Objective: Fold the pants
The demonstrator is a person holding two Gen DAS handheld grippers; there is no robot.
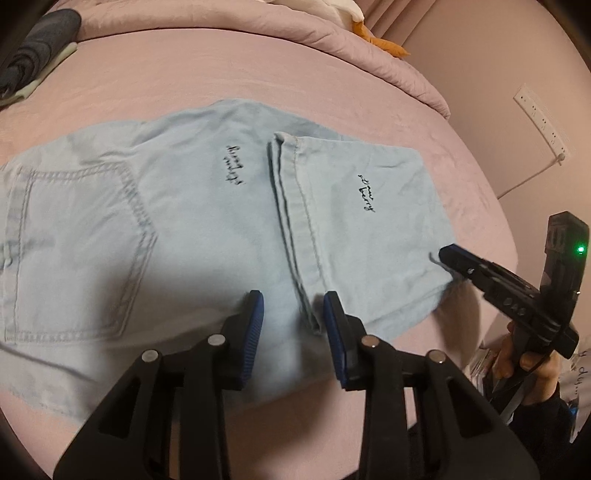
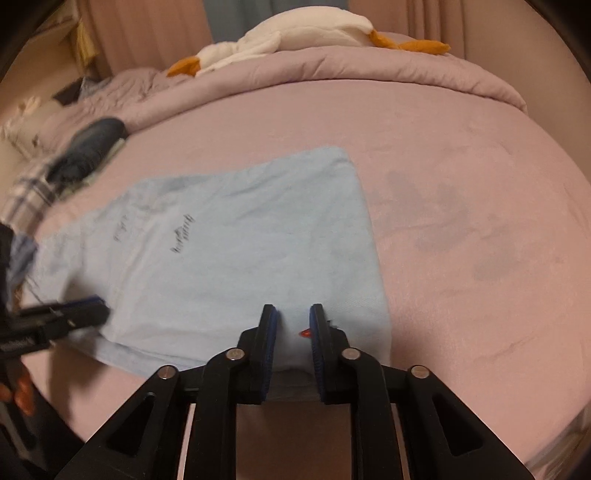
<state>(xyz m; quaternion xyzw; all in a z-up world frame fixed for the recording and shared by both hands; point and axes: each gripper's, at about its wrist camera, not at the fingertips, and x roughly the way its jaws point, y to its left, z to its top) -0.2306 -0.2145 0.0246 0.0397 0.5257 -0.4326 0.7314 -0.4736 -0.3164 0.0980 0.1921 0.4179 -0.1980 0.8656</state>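
Observation:
Light blue pants point(image 1: 166, 221) lie flat on the pink bed, back pocket point(image 1: 74, 251) to the left, with the leg end folded back over them point(image 1: 351, 221). My left gripper point(image 1: 293, 314) is open just above the near edge, beside the folded hem. My right gripper point(image 2: 293, 325) is open over the fold's near right corner, with cloth between its fingers; it also shows in the left wrist view point(image 1: 448, 254). The pants show in the right wrist view point(image 2: 240, 251), and so does the left gripper point(image 2: 92, 310).
A rolled pink duvet point(image 2: 369, 70) with a white plush goose point(image 2: 295, 33) lies along the far side. Dark folded clothes point(image 1: 37, 51) sit at the far left. A wall socket strip point(image 1: 543, 122) is on the right. The bed edge point(image 2: 517, 424) is near.

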